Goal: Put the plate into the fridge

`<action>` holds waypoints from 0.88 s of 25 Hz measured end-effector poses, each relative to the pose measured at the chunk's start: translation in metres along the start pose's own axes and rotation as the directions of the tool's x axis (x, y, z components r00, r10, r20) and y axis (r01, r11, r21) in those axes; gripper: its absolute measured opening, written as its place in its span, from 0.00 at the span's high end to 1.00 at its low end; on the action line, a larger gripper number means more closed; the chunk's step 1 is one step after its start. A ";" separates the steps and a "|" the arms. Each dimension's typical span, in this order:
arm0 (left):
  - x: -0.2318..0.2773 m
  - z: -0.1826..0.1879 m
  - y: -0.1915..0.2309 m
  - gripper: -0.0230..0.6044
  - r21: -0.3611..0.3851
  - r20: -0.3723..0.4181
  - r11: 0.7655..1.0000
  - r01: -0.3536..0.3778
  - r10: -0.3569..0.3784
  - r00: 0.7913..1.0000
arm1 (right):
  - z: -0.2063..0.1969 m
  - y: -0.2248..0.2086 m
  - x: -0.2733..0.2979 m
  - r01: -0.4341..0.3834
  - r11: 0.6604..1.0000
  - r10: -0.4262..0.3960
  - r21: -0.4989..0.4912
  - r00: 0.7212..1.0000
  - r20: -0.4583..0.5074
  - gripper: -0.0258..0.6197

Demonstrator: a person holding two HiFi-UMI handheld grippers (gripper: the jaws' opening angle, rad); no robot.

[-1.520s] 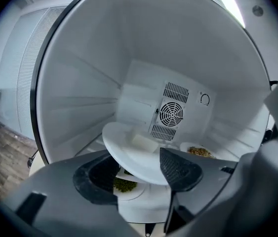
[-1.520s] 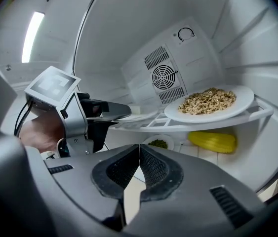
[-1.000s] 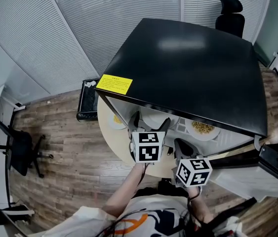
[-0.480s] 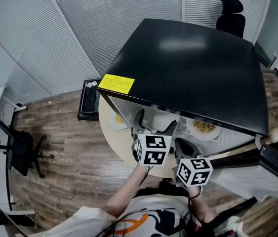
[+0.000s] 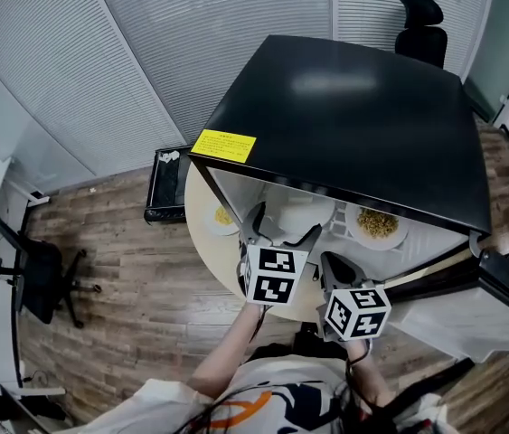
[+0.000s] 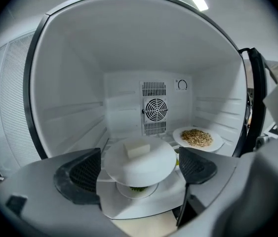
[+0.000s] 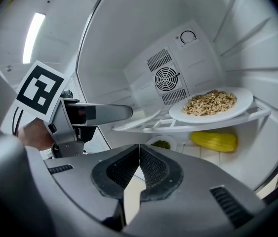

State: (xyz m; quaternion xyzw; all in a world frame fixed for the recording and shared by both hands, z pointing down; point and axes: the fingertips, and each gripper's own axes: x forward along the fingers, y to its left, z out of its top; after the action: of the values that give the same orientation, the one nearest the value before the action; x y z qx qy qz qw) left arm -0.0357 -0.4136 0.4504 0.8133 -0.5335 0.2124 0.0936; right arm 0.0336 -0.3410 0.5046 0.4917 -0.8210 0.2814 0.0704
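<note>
A white plate [image 6: 139, 161] carrying a pale block rests on the shelf inside the open fridge [image 6: 69, 107]. It lies between the pads of my left gripper [image 6: 139, 168], whose jaws stand wide, each a narrow gap off the rim. In the head view the left gripper [image 5: 283, 226] reaches under the fridge's black top [image 5: 353, 116] toward that plate [image 5: 301, 213]. My right gripper [image 7: 139, 164] is shut on nothing and hangs just outside the fridge [image 5: 333, 262], right of the left one.
A plate of grains [image 7: 212, 104] sits on the same shelf at the right. Below it lie a yellow cob [image 7: 214, 141] and a small dish of greens [image 7: 161, 144]. A fan grille [image 6: 154, 113] marks the back wall. Office chairs [image 5: 39, 274] stand on the wood floor.
The left gripper has shifted slightly right and a little deeper into the fridge, and its jaws look wider round the plate. The right gripper has stayed in place.
</note>
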 end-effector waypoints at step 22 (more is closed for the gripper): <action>-0.108 -0.057 0.020 0.79 -0.092 0.051 0.996 -0.002 0.007 0.999 | -0.036 0.077 -0.037 -0.002 0.999 0.003 -0.034 1.000 0.021 0.93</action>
State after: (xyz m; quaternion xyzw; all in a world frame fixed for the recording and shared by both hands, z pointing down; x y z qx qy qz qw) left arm -0.1049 -0.3112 0.4520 0.8122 -0.5467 0.1670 0.1166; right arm -0.0186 -0.2662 0.4902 0.4922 -0.8271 0.2623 0.0697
